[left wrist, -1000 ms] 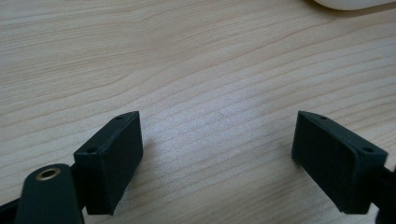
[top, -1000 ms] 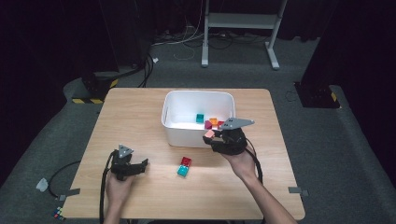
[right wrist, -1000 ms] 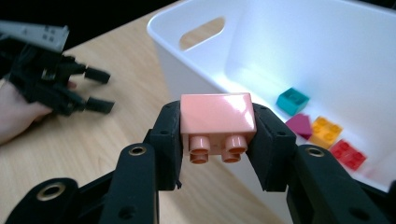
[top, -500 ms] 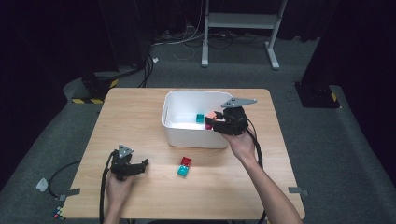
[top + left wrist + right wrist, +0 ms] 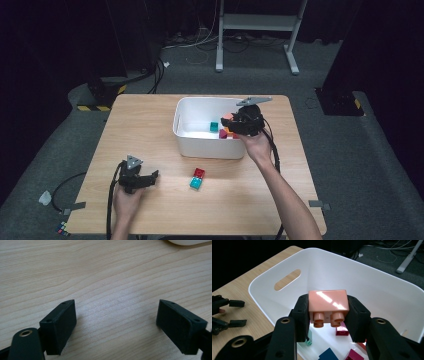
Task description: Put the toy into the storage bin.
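- Surface (image 5: 150, 130): pale wood, taking the middle of the high view.
- White bin (image 5: 186, 136): upper centre of the surface; teal, magenta and red bricks already lie inside, so the sorting looks partly done.
- Right tongs (image 5: 328, 315): above the bin's right side, clamped on a peach brick (image 5: 328, 303), studs toward the camera; judged ready to drop.
- Left tongs (image 5: 116, 326): lower left of the high view, resting low, spread wide, holding nothing.
- Red brick (image 5: 199, 173) and teal brick (image 5: 195, 183): touching, below the bin on the surface; apparently left to collect.
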### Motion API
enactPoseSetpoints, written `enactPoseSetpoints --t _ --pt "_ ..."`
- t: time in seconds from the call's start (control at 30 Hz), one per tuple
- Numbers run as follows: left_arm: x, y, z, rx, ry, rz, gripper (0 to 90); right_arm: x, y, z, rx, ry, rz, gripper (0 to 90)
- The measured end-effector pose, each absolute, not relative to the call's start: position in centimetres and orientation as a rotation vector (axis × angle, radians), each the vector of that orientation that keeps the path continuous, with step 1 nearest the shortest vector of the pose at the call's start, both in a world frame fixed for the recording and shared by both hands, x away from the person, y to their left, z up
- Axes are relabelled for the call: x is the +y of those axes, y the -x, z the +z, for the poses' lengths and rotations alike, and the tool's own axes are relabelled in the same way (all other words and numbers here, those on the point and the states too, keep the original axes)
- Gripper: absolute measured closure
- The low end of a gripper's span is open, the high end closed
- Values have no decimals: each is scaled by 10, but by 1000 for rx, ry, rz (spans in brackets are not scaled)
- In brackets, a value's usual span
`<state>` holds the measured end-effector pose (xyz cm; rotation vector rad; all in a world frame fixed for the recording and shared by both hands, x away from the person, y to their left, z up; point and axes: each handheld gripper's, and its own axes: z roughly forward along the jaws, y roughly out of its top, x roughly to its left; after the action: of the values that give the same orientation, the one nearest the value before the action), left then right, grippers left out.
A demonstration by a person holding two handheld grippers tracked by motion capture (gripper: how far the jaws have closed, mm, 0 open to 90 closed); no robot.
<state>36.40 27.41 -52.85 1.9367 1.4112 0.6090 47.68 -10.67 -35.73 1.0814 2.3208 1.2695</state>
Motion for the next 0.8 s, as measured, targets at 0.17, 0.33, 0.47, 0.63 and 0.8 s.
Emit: enactPoseSetpoints --t 0.17,0.33,0.47,0.63,0.8 --pt "274 -364 -529 1411 -1938 609 165 -106 -485 -364 2329 -1104 1241 579" --pt "274 -364 -529 1411 -1937 609 164 -107 -490 -368 2326 -1131 1220 579" --pt "274 -364 -529 1410 -1937 608 164 -108 -492 -370 2319 -1142 1209 579" --pt "274 -364 -529 1411 -1937 608 164 -109 -495 -372 2314 -1157 1198 578" --pt "274 -364 -529 1411 -1936 607 164 -109 -495 -373 2314 -1155 1193 556"
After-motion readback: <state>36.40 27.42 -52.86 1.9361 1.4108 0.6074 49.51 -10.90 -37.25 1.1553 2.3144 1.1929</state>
